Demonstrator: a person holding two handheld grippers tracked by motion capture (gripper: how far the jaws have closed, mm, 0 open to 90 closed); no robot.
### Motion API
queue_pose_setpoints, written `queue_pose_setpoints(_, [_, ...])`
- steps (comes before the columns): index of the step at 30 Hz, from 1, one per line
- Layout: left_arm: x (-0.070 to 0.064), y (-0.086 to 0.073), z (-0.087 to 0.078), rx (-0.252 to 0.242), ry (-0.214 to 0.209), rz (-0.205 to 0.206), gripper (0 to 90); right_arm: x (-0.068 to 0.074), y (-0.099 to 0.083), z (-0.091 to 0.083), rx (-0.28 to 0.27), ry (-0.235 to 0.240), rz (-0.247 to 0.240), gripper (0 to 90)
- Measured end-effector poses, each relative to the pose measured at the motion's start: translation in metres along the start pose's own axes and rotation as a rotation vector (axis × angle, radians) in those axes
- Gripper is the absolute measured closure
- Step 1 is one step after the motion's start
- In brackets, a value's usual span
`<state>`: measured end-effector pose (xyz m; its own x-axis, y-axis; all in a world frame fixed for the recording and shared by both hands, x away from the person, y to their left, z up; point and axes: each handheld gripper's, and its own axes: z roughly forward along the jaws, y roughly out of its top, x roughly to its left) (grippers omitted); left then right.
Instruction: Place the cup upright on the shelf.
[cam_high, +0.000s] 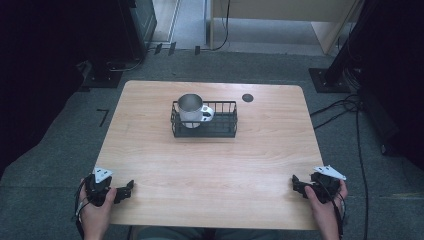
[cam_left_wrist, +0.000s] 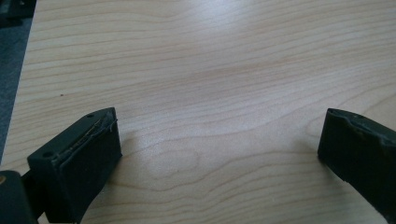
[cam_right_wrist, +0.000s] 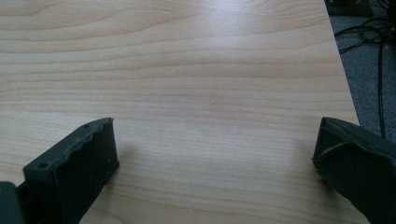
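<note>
Risk, tipping: the shiny metal cup with a white lower body and a side handle (cam_high: 190, 110) stands upright and taller than the black wire basket (cam_high: 204, 120) that holds it. A pull toward 6 o'clock, judged from here, would drag the cup wall against the basket rim and upset both.
Risk, basket drag: the basket looks light and sits loose on the pale wooden table with rounded corners (cam_high: 210, 165). A one-sided lift of the cup could carry the basket along or slide it toward the small dark round disc (cam_high: 247, 97) at 1 o'clock of it.
Risk, slip: the cup rim is smooth metal; a shallow pinch on it would probably slide off.
Risk, collision: both grippers must converge on one small target, so simultaneous approach invites jaw-to-jaw contact.
Cup position: at the 9 o'clock end of the basket, handle pointing to 3 o'clock; the rest of the basket holds nothing that can be made out.
Basket position: centre of the table toward 12 o'clock.
Left gripper (cam_high: 124, 191): at the table's 7 o'clock corner, jaws spread wide, nothing between them; bare wood lies ahead in the left gripper view (cam_left_wrist: 219, 135).
Right gripper (cam_high: 298, 185): at the 5 o'clock corner, jaws likewise wide apart and empty; the right gripper view (cam_right_wrist: 217, 140) shows plain wood and the table edge.
Cup relative to jaws: well apart from both; at 1 o'clock from the left gripper, at 11 o'clock from the right gripper.
</note>
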<state>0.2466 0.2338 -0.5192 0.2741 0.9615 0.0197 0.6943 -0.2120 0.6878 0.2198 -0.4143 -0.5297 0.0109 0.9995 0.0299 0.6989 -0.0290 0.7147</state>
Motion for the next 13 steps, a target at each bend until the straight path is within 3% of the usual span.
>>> queue_pose_setpoints(1, [-0.0018, 0.0012, 0.0011, 0.000, 0.012, -0.015, 0.0, 0.0000, 0.0000, 0.0000, 0.000, 0.000, 0.000, 0.0])
queue_pose_setpoints(9, [-0.0033, 0.0024, 0.0022, 0.000, 0.021, -0.023, 0.0, 0.0000, 0.0000, 0.0000, 0.000, 0.000, 0.000, 0.0])
queue_pose_setpoints(13, [-0.0076, 0.0042, 0.0039, -0.001, 0.057, -0.063, 0.0, -0.0001, 0.0000, 0.0000, 0.000, 0.000, -0.001, 0.0])
